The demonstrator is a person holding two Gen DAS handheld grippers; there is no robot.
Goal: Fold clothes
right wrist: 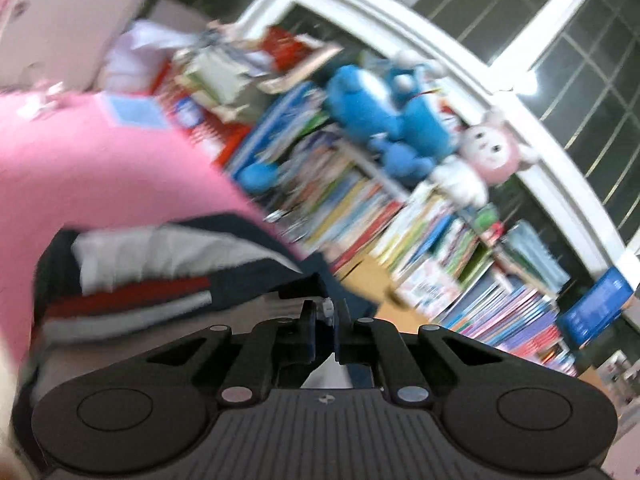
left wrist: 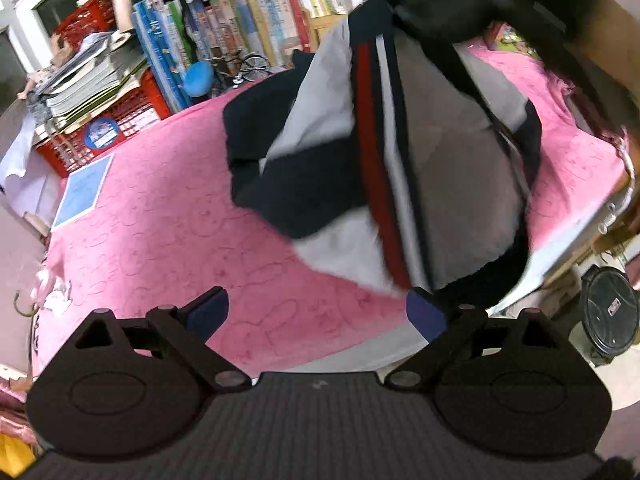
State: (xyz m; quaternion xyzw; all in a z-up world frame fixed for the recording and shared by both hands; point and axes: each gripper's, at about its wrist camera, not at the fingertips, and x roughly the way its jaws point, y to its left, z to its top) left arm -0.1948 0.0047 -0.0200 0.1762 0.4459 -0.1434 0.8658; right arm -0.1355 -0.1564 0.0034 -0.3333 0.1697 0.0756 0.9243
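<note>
A navy, grey and white jacket [left wrist: 400, 152] with a red and white stripe hangs lifted above the pink bed cover [left wrist: 160, 216], its lower part trailing on the cover. In the left wrist view my left gripper [left wrist: 316, 314] is open over the pink cover, its blue-padded fingers spread wide, the jacket's hem just past the right finger. In the right wrist view my right gripper [right wrist: 323, 330] is shut on the jacket [right wrist: 160, 264], pinching a navy edge of cloth between its pads; the view is tilted and blurred.
Rows of books [left wrist: 248, 28] and blue plush toys [right wrist: 380, 108] line the far side of the bed. Red crates [left wrist: 120, 108] stacked with papers stand at the left. A blue sheet [left wrist: 82, 190] lies on the cover. A round black bin [left wrist: 610, 312] sits right of the bed.
</note>
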